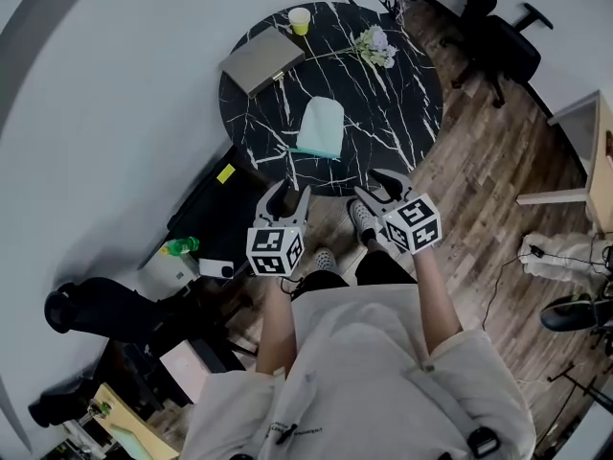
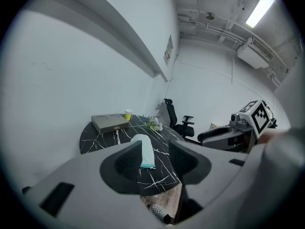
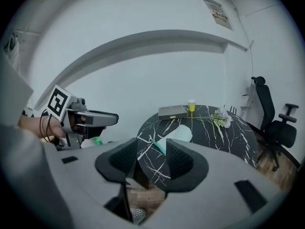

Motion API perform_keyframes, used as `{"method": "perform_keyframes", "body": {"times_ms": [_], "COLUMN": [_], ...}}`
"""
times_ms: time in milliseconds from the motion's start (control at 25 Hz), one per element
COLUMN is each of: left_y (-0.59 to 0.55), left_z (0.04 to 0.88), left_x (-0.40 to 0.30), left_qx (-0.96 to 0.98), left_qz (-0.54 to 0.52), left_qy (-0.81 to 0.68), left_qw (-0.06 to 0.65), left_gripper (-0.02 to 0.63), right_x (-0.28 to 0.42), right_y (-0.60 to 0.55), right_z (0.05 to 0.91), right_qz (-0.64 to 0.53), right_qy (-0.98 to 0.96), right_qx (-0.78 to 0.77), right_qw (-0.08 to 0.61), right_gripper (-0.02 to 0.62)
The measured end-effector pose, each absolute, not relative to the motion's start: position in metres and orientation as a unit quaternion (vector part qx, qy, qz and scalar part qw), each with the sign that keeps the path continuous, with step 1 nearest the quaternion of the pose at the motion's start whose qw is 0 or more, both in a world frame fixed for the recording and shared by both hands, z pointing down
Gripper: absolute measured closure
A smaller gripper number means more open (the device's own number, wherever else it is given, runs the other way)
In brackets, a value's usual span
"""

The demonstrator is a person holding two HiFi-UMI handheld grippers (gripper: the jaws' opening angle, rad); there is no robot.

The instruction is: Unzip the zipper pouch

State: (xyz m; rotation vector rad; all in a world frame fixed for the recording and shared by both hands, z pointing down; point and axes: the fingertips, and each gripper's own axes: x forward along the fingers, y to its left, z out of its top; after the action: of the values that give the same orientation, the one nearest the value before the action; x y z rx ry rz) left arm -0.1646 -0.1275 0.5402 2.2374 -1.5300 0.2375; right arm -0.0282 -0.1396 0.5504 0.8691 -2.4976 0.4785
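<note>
One pale mint zipper pouch (image 1: 319, 127) lies flat on the round black marble table (image 1: 402, 113), near the edge closest to us. A grey case (image 1: 261, 60), yellow cup (image 1: 300, 20) and flowers (image 1: 374, 46) sit beyond it. We hold the left gripper (image 1: 292, 192) and right gripper (image 1: 372, 185) short of the table, both released, jaws apart and empty.

Round black marble-look table (image 1: 402, 113) with white veins, sitting on a wood plank floor (image 1: 498, 161). Reading the top like a clock from the near edge: there's a flat grey box (image 1: 261, 60) at about 10, a little yellow cup (image 1: 300, 20) just beside it at 11 near the rim, and a pale flower sprig (image 1: 374, 46) at 1. A black office chair (image 1: 498, 41) is parked off the table around 2. There's also a green bottle (image 1: 179, 246) down low at 8, well apart from the table.
</note>
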Motion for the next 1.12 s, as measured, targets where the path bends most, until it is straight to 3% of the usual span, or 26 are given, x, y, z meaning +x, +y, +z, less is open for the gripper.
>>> {"method": "perform_keyframes", "body": {"times_ms": [600, 800, 1120], "left_y": [-0.173, -0.183, -0.183], "left_z": [0.568, 0.586, 0.597], "left_x": [-0.150, -0.133, -0.116], "left_qx": [0.768, 0.755, 0.717], "left_qz": [0.107, 0.138, 0.136], "left_qy": [-0.588, -0.594, -0.629], "left_qw": [0.230, 0.242, 0.267], "left_gripper": [0.425, 0.425, 0.425], "right_x": [-0.066, -0.071, -0.070], "right_y": [-0.219, -0.212, -0.223], "right_z": [0.620, 0.668, 0.730], "right_qz": [-0.036, -0.092, -0.249], "right_qy": [-0.925, -0.878, -0.771], "right_qx": [0.005, -0.178, -0.333], "right_qw": [0.378, 0.435, 0.483], "right_gripper": [0.419, 0.433, 0.430]}}
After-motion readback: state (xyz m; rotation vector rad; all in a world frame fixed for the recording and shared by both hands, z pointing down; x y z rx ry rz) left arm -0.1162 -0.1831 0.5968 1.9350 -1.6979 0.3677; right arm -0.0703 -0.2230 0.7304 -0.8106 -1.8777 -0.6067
